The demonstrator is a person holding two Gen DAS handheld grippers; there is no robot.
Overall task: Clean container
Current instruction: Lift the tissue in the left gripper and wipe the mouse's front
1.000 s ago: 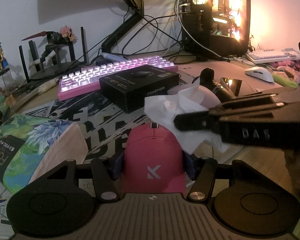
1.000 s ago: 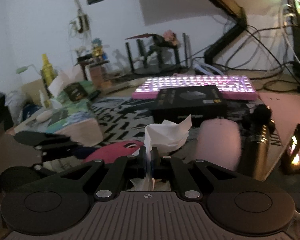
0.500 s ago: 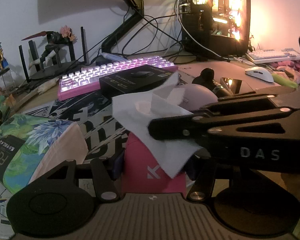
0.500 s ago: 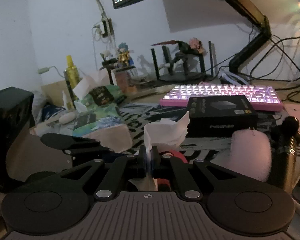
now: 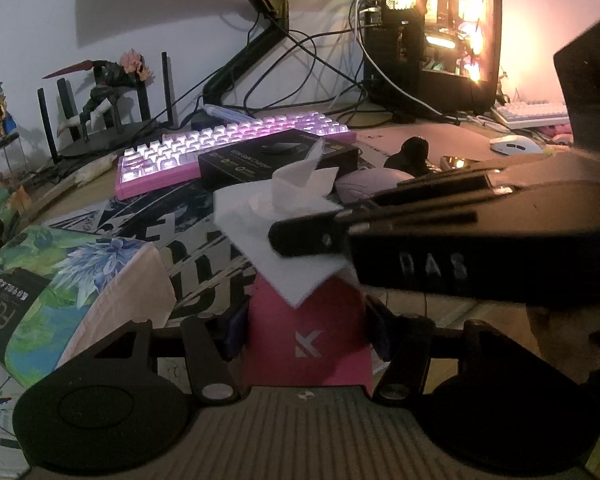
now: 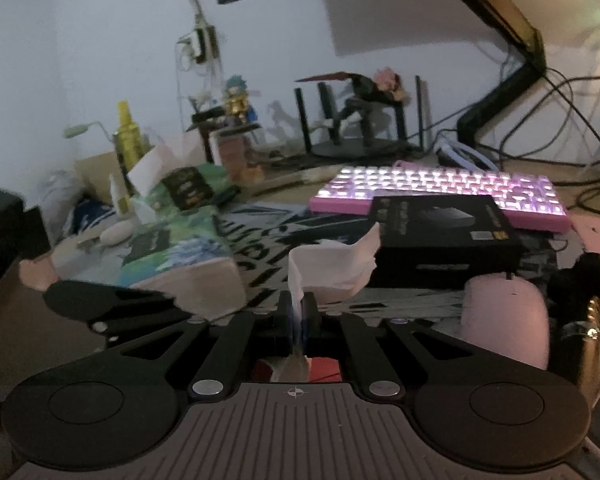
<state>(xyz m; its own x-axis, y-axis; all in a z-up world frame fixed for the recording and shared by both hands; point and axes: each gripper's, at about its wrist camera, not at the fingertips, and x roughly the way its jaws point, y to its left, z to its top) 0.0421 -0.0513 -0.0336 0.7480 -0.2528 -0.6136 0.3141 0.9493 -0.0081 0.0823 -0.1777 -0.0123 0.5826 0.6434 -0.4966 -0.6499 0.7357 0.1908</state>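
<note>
My left gripper (image 5: 306, 320) is shut on a pink mouse-shaped container (image 5: 308, 340) with a white K logo and holds it low in the left wrist view. My right gripper (image 6: 298, 320) is shut on a white tissue (image 6: 332, 268). In the left wrist view the right gripper (image 5: 284, 236) reaches in from the right and holds the tissue (image 5: 276, 224) over the front of the pink container, draped on its top edge. A strip of the red-pink container (image 6: 324, 368) shows under the right gripper's fingers.
A black box (image 5: 276, 156) and a lit pink keyboard (image 5: 220, 144) lie behind. A floral tissue pack (image 5: 60, 292) sits left. A pale pink mouse (image 6: 504, 320) and a black bottle (image 6: 588, 320) stand right. A lit PC case (image 5: 440, 36) stands at the back.
The right gripper with the tissue has swept left across the pink container and now rests back toward the right, with the tissue lower over the container's front. The left gripper has held still.
</note>
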